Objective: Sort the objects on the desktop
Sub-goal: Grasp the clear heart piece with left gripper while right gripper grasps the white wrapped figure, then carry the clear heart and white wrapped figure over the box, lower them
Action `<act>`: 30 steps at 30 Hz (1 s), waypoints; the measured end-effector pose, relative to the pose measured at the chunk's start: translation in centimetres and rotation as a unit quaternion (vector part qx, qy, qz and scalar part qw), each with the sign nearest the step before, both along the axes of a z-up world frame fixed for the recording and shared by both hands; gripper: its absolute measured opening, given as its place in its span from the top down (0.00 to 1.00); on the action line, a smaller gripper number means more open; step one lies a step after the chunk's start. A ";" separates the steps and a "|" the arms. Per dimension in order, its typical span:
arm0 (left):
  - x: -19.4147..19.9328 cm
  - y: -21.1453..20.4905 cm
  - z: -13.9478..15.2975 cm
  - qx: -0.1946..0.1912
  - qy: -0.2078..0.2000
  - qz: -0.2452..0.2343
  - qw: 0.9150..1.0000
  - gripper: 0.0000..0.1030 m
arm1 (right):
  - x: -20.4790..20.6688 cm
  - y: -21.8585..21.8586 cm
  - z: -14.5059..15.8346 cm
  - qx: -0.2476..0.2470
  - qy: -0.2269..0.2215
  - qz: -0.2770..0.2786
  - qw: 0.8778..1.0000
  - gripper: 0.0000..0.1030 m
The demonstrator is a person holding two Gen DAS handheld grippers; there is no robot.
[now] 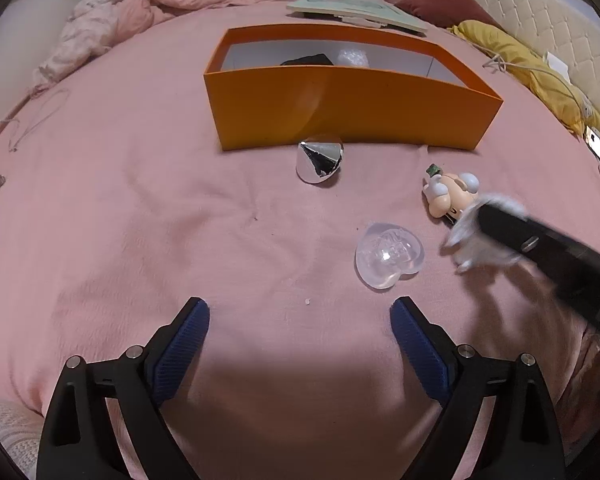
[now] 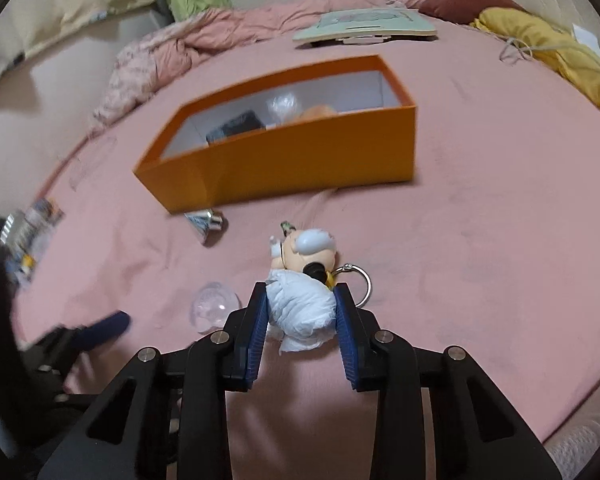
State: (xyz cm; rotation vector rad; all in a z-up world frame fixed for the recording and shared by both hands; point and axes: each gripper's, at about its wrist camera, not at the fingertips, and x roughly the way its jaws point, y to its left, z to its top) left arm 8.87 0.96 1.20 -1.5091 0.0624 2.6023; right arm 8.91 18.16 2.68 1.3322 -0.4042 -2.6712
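An orange box [image 1: 352, 112] stands on the pink bed; it also shows in the right wrist view [image 2: 300, 160], with a black item [image 2: 236, 126] and a clear ball [image 2: 284, 106] inside. My right gripper [image 2: 302, 312] is shut on a crumpled white wad [image 2: 300, 312], just above the bed; the wad [image 1: 472, 240] shows blurred in the left wrist view. A cartoon figure keychain [image 2: 306, 252] lies just beyond it. A clear heart-shaped case [image 1: 388, 256] and a shiny silver object [image 1: 320, 158] lie on the bed. My left gripper [image 1: 300, 320] is open and empty, near the heart case.
A green board [image 1: 356, 10] lies behind the box. A rumpled pink quilt [image 1: 140, 12] is at the back left, a yellow cloth [image 1: 532, 68] with a cable at the right, a maroon pillow [image 1: 444, 4] at the back. Packets [image 2: 32, 224] lie at the left edge.
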 end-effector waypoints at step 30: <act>0.5 1.4 0.2 0.052 0.071 -0.047 0.995 0.65 | -0.2 3.3 2.1 -0.044 0.049 -0.064 0.996 0.67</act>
